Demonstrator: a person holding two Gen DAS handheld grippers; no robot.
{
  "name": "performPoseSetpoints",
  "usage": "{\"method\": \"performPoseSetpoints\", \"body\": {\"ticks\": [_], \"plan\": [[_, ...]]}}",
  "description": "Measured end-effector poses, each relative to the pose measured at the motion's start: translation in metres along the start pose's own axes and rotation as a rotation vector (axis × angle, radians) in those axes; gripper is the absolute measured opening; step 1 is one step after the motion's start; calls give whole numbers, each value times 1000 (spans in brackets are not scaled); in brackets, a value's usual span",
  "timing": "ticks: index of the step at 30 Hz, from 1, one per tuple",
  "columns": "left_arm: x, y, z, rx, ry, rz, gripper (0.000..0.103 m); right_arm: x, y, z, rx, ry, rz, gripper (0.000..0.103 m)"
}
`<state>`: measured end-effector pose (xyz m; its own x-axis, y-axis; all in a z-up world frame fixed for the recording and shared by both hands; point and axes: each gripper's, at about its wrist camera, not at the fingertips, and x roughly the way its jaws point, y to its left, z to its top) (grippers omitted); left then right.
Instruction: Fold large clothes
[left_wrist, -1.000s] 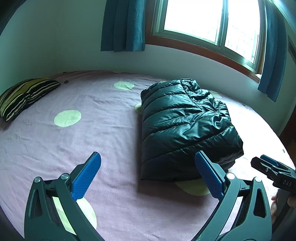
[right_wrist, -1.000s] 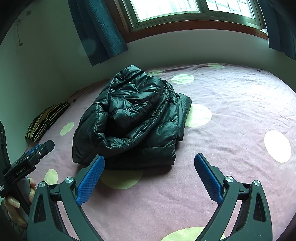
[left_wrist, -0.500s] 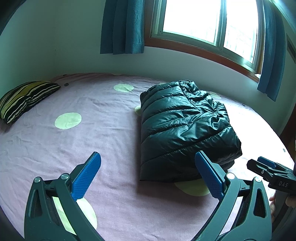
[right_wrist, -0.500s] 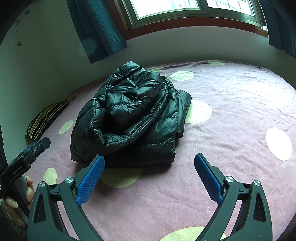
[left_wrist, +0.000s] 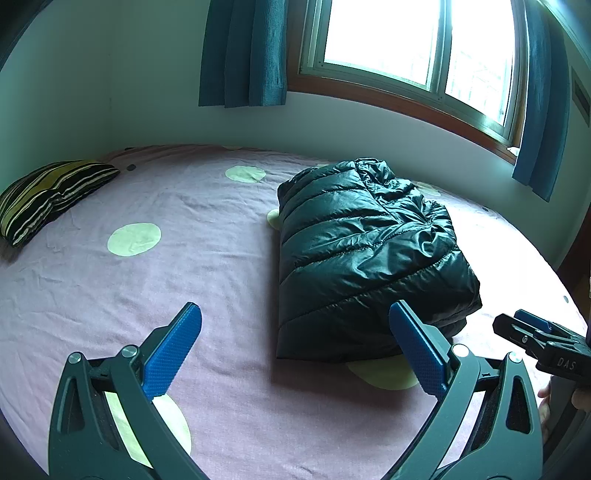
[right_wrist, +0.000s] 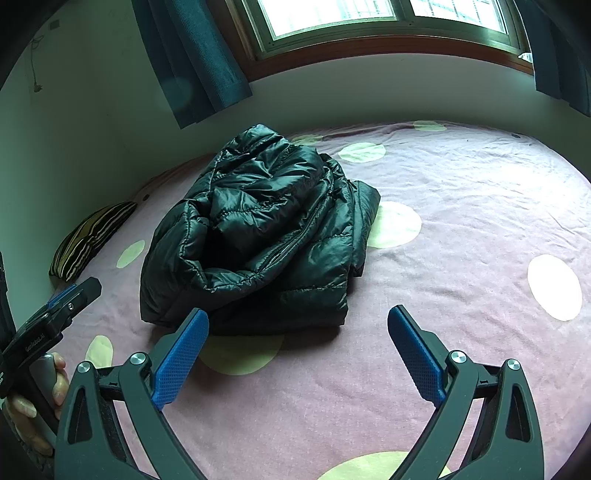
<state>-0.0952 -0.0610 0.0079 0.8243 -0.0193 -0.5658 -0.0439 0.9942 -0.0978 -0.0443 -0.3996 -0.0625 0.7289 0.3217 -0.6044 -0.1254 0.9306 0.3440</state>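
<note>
Already bundled, the dark puffer jacket (left_wrist: 365, 258) is lying in a thick folded stack on the pink bedsheet (left_wrist: 184, 266), toward the window side of the bed, partly covering two of the sheet's pale green dots. Both tools are hanging short of it, touching nothing: the left gripper (left_wrist: 295, 350) is standing with its blue pads spread wide and gripping nothing, and the right gripper (right_wrist: 298, 350) is gaping just as wide, likewise empty. Judging by its quilted, shiny shell, the jacket is probably light, soft and springy, and likely slick, so a shallow pinch could be slipping off and the puffy layers could be pushing the fold back open. The near bottom edge, where the layers are stacked flat, is looking like the surest place to take hold; from the right wrist view the top layer near the zipper is bulging loosely and may be needing a press or a tuck. Open sheet is lying all around the bundle, generously toward the striped pillow (left_wrist: 48, 195), while the wall beyond is limiting room there.
</note>
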Motion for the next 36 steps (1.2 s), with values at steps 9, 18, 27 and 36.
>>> {"method": "performPoseSetpoints", "body": {"ticks": [9,18,27,36], "plan": [[1,-2,-2,1,16,-1,101,-2,-4,3,-3,-10,-7,97],[1,-5,-2,2,9,-8,101,0,-2,2,-9,-1,-4,97],[0,-6,-4,12,9,-15,101,2,-3,1,-11,4,-2,97],[2,-5,-4,13,11,-24,101,3,-3,-1,-12,10,-2,97]]}}
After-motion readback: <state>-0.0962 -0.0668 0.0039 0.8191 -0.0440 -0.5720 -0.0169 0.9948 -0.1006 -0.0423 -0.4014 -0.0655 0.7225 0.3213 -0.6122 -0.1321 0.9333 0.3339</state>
